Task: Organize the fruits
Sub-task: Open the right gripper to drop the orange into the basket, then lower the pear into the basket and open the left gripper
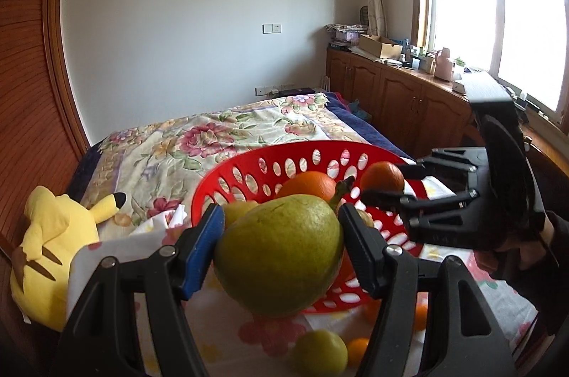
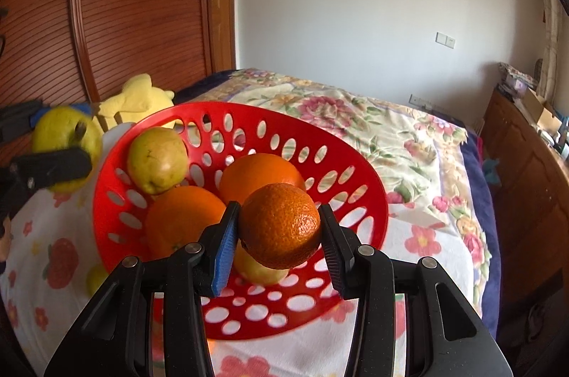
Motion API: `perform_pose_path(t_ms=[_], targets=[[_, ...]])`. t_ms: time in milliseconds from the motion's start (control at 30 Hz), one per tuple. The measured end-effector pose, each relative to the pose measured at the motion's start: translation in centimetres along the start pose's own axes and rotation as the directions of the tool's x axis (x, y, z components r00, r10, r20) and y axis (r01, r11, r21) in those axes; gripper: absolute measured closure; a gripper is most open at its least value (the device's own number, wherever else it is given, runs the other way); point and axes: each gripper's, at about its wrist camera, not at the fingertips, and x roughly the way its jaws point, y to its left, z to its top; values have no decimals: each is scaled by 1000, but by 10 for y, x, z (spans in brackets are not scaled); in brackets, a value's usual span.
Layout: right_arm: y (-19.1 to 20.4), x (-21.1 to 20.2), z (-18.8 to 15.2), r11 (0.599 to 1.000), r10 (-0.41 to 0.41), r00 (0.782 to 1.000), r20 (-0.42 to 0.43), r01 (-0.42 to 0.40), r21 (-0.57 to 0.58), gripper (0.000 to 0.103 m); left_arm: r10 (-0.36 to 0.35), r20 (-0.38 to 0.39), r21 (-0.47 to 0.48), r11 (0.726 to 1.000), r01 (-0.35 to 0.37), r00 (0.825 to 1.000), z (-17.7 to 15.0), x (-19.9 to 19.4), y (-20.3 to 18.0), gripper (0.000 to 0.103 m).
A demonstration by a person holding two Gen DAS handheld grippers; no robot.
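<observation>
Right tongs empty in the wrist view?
No, the right tongs are clamped on a small orange above the red basket.

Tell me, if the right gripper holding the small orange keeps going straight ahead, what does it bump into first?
Probably the big oranges lying in the red perforated plastic basket, just beyond the right gripper and its small bumpy mandarin; depth is unclear.

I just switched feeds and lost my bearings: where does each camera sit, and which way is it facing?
Left wrist: rides the left tongs, which clamp a green pear; faces the window wall across the red basket; the right tongs and a hand show.
Right wrist: rides the right tongs, which clamp a small orange; faces the wooden wardrobe; the left tongs show at its left edge.
Shared: basket, floral bedspread, yellow plush.
</observation>
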Motion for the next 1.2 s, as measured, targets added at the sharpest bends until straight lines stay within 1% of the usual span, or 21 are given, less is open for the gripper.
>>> perform_pose_path(t_ms=[67, 167, 267, 300, 333, 400, 467, 500, 567, 700, 800, 967, 1200], targets=[[-1, 3, -1, 1000, 0, 1000, -6, 0, 0, 59, 1, -5, -9, 1000, -1, 1000, 3, 6, 3, 38], [-4, 1, -2, 1000, 8, 1000, 9, -9, 14, 56, 4, -6, -8, 1000, -4, 1000, 7, 12, 4, 38], [-7, -3, -2, 999, 22, 1000, 16, -22, 23, 55, 0, -8, -11, 1000, 0, 1000, 12, 17, 3, 39], [-7, -5, -3, 999, 23, 1000, 17, -23, 22, 54, -3, -5, -15, 1000, 3, 1000, 15, 18, 2, 48], [-7, -6, -3, 999, 25, 1000, 15, -25, 22, 52, -6, 0, -14, 1000, 6, 1000, 17, 18, 1, 55], [-7, -10, -4, 999, 29, 999, 20, -30, 22, 52, 3, 10, -5, 1000, -3, 1000, 22, 19, -2, 63], [-6, -13, -5, 999, 39, 999, 26, -39, 22, 52, 3, -2, 14, 1000, -3, 1000, 26, 25, -6, 75], [-5, -14, -5, 999, 44, 999, 28, -45, 21, 52, 6, -10, 20, 1000, -6, 1000, 27, 28, -8, 75], [-3, -16, -6, 999, 46, 998, 34, -46, 14, 52, -17, -23, 26, 1000, 18, 1000, 26, 34, -12, 75], [3, -19, -8, 999, 48, 998, 44, -48, -5, 51, 3, -23, 57, 998, -2, 1000, 23, 35, -21, 75], [2, -22, -9, 999, 43, 998, 54, -42, -5, 51, -22, -44, 41, 999, 24, 999, 19, 37, -23, 73], [-2, -24, -14, 999, 39, 998, 51, -40, 15, 51, -36, -47, 34, 999, 38, 998, 13, 34, -27, 71], [2, -36, -18, 999, 37, 997, 68, -40, 34, 51, -40, -27, 24, 999, 41, 999, 10, 17, -27, 68]])
